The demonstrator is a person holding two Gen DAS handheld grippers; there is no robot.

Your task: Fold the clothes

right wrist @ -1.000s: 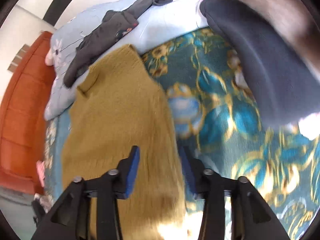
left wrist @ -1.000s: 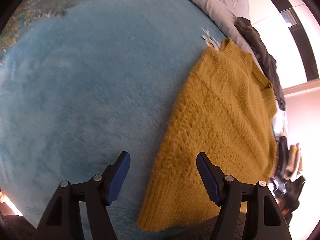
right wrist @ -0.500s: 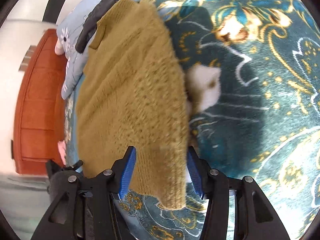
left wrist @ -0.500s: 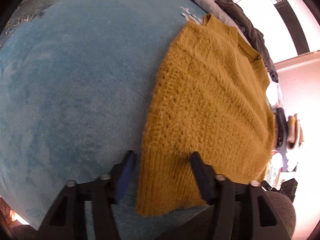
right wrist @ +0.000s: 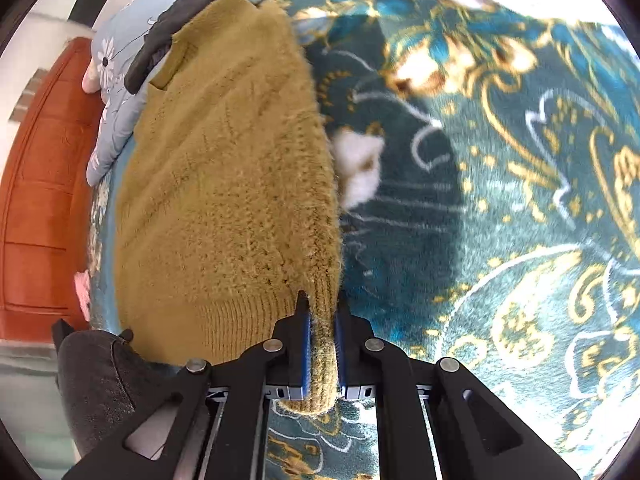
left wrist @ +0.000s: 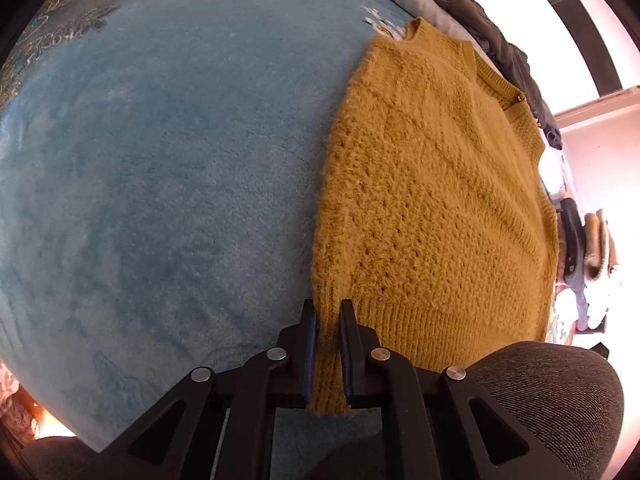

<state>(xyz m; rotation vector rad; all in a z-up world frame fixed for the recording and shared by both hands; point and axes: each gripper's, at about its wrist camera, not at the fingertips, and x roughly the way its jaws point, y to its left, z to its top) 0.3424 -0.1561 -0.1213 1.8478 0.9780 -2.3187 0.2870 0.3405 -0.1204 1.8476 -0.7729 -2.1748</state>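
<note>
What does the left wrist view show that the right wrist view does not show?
Only the left wrist view shows the plain light blue plush blanket beside the sweater, and the left tongs closed on the sweater's ribbed hem corner. Only the right wrist view shows the dark teal blanket with gold flower pattern, an orange padded panel, and the right tongs closed on the other hem corner. Both views show the mustard knit sweater lying flat and a dark garment beyond its collar.

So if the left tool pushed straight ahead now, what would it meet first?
The left tool is shut on the mustard sweater at its hem corner, so it would just push into more sweater; depth beyond is unclear.
</note>
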